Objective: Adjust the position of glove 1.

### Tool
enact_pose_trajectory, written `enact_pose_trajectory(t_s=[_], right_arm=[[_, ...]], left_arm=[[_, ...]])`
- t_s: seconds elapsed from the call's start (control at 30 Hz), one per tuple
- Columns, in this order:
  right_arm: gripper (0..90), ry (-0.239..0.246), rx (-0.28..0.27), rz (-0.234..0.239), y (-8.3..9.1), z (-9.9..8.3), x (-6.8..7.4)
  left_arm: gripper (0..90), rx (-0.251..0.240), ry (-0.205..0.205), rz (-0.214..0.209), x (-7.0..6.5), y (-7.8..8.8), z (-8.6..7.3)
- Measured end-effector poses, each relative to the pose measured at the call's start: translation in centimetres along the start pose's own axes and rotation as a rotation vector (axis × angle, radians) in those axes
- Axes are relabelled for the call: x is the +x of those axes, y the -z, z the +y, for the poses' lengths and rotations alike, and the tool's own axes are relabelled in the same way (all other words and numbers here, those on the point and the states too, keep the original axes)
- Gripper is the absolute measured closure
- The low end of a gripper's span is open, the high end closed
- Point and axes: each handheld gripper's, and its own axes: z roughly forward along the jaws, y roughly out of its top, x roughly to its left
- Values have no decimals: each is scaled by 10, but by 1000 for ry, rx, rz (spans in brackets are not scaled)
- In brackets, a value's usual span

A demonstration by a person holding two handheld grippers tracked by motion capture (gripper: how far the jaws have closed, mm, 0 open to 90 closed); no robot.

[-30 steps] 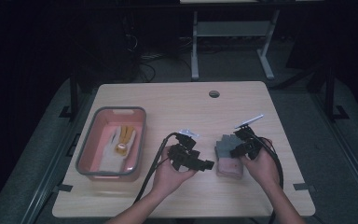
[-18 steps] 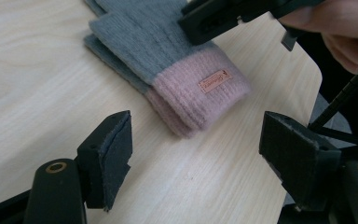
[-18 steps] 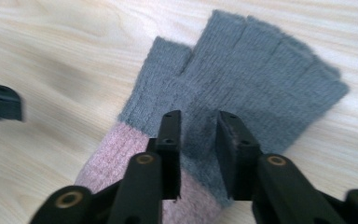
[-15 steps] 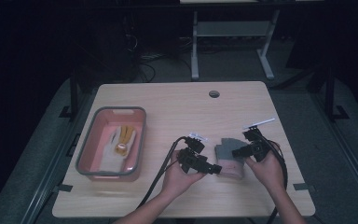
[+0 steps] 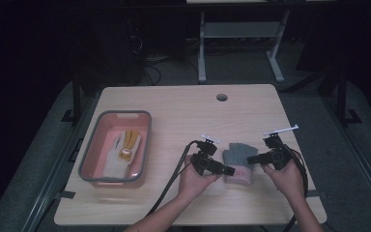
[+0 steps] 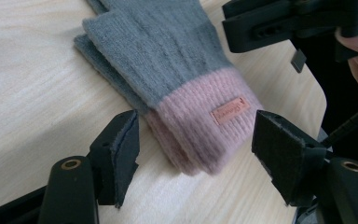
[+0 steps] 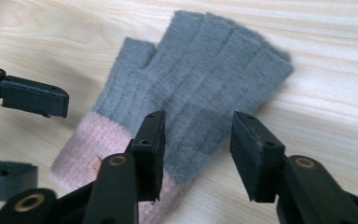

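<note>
1. My right hand-held gripper [image 7: 196, 156] had just been opening, its jaws apart above the grey glove's [image 7: 200, 84] edge, pressing nothing.
2. The glove lay flat on the wooden counter [image 7: 331, 70], pink cuff [image 7: 81, 147] toward the left hand-held gripper [image 7: 21, 135].

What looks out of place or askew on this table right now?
Little stands out. The grey glove with a pink cuff lies flat on the table between the left gripper and right gripper, both open. The one mismatch: a different, pale glove lies in the pink tub, apart.
</note>
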Motion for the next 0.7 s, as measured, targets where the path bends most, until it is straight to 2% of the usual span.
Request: enact_pose_trajectory(t_s=[0.13, 0.23, 0.37, 0.7], right_arm=[[528, -15, -14, 16, 1, -2, -5], [505, -28, -14, 30, -1, -4, -9], [481, -43, -19, 54, -4, -7, -13], [461, -75, -27, 104, -17, -13, -24]], left_arm=[[339, 14, 20, 9, 3, -7, 1], [352, 14, 49, 2, 5, -13, 0], [375, 22, 68, -6, 6, -19, 0], [412, 43, 80, -14, 8, -27, 0]])
